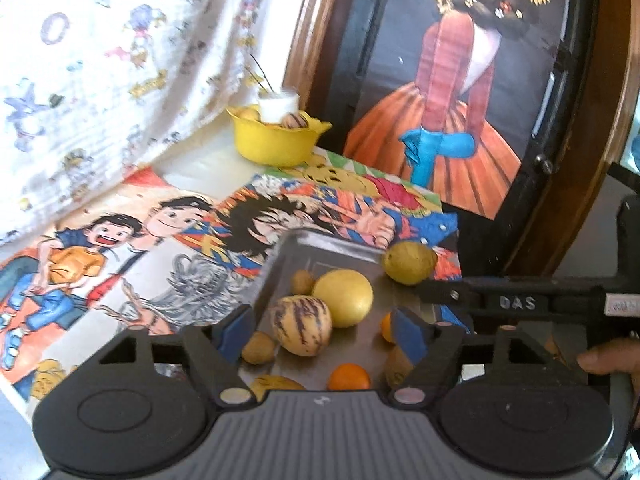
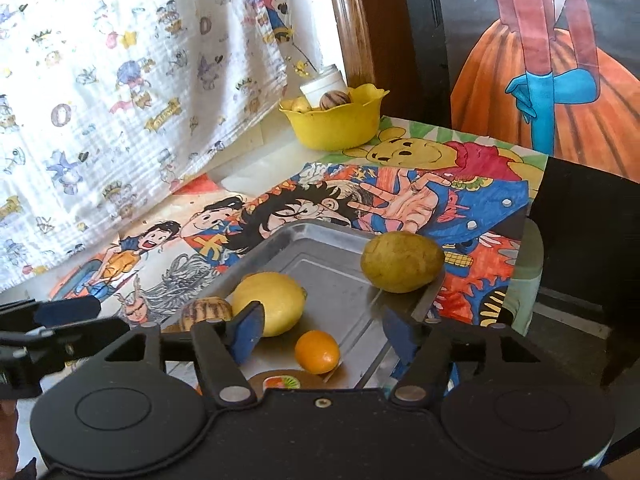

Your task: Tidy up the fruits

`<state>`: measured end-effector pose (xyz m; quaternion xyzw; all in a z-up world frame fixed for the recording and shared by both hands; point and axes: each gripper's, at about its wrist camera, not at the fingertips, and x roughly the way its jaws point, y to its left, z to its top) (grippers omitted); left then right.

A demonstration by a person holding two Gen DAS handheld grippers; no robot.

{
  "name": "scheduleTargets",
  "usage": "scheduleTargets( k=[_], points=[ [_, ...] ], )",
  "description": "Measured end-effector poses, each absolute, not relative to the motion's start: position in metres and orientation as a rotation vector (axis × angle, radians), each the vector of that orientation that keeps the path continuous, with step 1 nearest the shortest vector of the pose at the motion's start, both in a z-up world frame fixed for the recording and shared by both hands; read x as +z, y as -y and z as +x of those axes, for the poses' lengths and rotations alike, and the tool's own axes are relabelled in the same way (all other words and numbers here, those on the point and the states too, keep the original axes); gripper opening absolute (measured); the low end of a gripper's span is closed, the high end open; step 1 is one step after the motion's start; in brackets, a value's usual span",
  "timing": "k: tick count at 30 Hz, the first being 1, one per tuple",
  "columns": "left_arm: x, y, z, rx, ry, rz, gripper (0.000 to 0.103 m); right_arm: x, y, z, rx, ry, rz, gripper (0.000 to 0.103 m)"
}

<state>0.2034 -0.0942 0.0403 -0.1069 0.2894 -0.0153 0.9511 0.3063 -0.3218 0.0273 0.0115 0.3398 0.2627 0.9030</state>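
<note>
A steel tray (image 1: 340, 252) (image 2: 332, 248) holds loose fruit: a yellow lemon (image 1: 343, 298) (image 2: 269, 303), a cream fruit with purple stripes (image 1: 302, 330) (image 2: 206, 312), small oranges (image 1: 349, 376) (image 2: 317, 351), brown kiwis (image 1: 259, 347) and a green-yellow fruit (image 1: 409, 261) (image 2: 402, 261) at the far right rim. My left gripper (image 1: 322, 334) is open and empty above the striped fruit. My right gripper (image 2: 322, 334) is open and empty above the small orange. A yellow bowl (image 1: 276, 140) (image 2: 336, 124) at the back holds some fruit.
Coloured cartoon drawings (image 1: 120, 256) (image 2: 420, 184) cover the table. A printed white curtain (image 1: 100, 60) (image 2: 120, 80) hangs at the left. A framed painting (image 1: 460, 80) leans at the back right. A white cup (image 2: 322, 84) stands behind the bowl.
</note>
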Motion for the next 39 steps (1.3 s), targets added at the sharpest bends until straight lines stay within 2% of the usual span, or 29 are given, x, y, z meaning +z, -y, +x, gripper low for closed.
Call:
scheduleTargets(
  k=[6,10,22,39],
  points=[
    [0.049,0.083,0.188,-0.001,-0.548,-0.242,0.098,0.041,0.319,0.280,0.547,-0.661,0.013,0.083],
    [0.053,0.077,0.177,0.013,-0.530,-0.252,0.102,0.048,0.318,0.264,0.542,-0.638,0.015,0.089],
    [0.057,0.062,0.148,0.070,-0.496,-0.243,0.102,0.061,0.316,0.215,0.526,-0.572,0.035,0.102],
    [0.039,0.037,0.088,0.173,-0.452,-0.180,0.103,0.050,0.298,0.125,0.436,-0.416,0.046,0.102]
  ],
)
